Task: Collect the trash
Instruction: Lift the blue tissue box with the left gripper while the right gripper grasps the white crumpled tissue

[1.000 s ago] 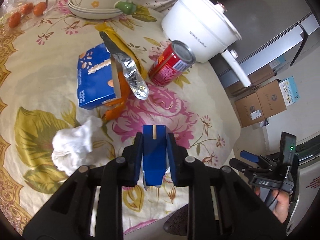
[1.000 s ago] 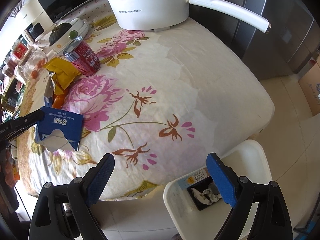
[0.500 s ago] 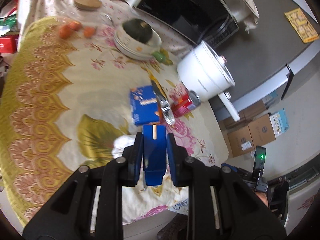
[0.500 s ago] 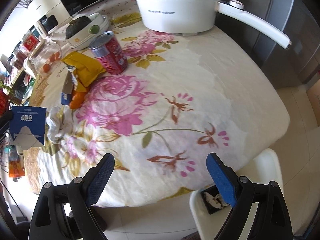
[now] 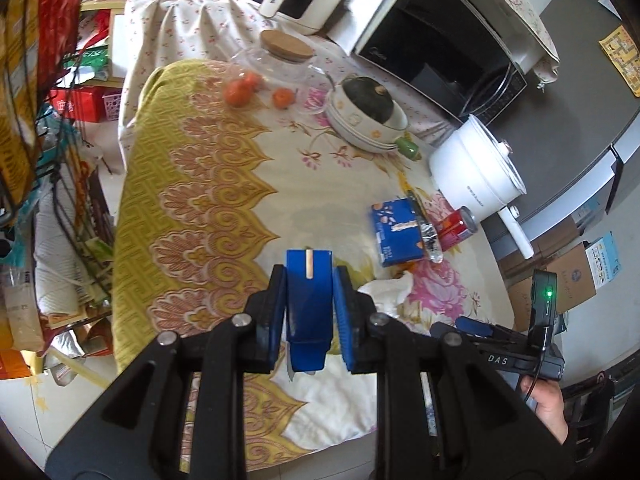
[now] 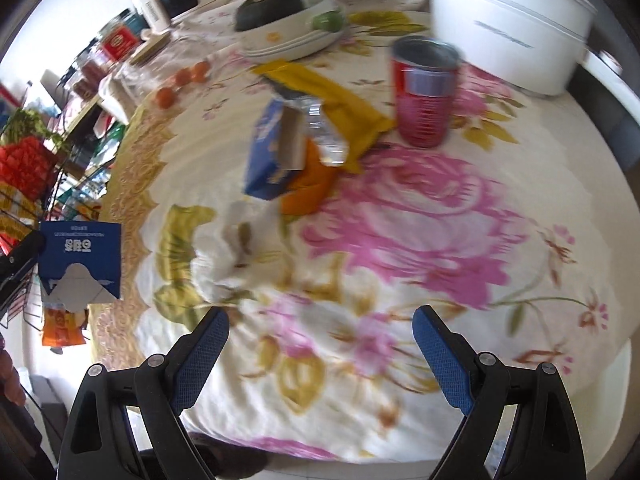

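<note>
The left gripper (image 5: pixel 309 312) has its fingers (image 5: pixel 276 320) clamped on a blue tissue box (image 5: pixel 309 300), which it holds up off the worktop (image 5: pixel 224 184); in the right wrist view the same box (image 6: pixel 80 260) hangs in the air at 9 o'clock, off the worktop's edge, its torn white opening facing down. The right gripper (image 6: pixel 320 344) hovers low over the flowered cloth with its fingers (image 6: pixel 200 356) spread wide and nothing between them.

The remaining trash lies in a cluster on the worktop. A crumpled white tissue (image 6: pixel 240 248) sits just ahead of the right gripper, toward 11 o'clock. Beyond it a blue snack box (image 6: pixel 268 152) rests on its side, touching an orange wrapper (image 6: pixel 308 184) at its base. A silver foil wrapper (image 6: pixel 324 132) lies across a yellow packet (image 6: pixel 332 104), and a red can (image 6: pixel 424 92) stands upright at 1 o'clock, just beside the packet.

Behind the can is a white electric pot (image 6: pixel 508 20). At 12 o'clock a stack of bowls (image 6: pixel 296 32) holds a dark green squash (image 6: pixel 268 8), and small tomatoes (image 6: pixel 184 80) lie toward 10 o'clock. The left wrist view also shows a microwave (image 5: pixel 436 40) at the far end.
</note>
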Tool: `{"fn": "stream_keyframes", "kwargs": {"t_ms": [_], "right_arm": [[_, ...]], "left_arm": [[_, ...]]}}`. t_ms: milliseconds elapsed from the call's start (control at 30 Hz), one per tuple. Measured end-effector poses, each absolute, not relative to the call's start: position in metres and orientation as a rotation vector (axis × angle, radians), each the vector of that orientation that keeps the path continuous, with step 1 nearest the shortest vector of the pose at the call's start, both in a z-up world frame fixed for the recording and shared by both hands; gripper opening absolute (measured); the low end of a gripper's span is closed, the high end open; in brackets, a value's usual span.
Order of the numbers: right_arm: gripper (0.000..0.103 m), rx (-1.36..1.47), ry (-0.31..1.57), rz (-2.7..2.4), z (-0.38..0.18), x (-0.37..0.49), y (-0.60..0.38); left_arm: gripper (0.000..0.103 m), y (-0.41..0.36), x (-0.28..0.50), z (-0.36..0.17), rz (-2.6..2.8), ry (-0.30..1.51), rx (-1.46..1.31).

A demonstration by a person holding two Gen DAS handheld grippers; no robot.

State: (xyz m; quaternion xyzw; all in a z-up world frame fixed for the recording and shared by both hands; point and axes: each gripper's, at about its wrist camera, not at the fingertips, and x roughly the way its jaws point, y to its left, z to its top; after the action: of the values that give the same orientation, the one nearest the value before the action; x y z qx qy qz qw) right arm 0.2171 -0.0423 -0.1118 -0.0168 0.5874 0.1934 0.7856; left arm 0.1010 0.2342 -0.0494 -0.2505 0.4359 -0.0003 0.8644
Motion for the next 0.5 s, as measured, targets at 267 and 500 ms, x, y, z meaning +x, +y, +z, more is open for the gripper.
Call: {"fn": "stream_keyframes", "kwargs": {"t_ms": [267,500], "right_arm": [[0.086,-0.026,1.254,0.469,-0.133,0.222,0.008],[0.069,-0.058,1.225,0.5,-0.142,0.224,0.028]], "left_arm": [[0.025,0.257,0.09,-0.058,0.012,0.93,-0.542],[0.025,0.266,0.086,-0.062,0.021,0.936,-0.553]]}}
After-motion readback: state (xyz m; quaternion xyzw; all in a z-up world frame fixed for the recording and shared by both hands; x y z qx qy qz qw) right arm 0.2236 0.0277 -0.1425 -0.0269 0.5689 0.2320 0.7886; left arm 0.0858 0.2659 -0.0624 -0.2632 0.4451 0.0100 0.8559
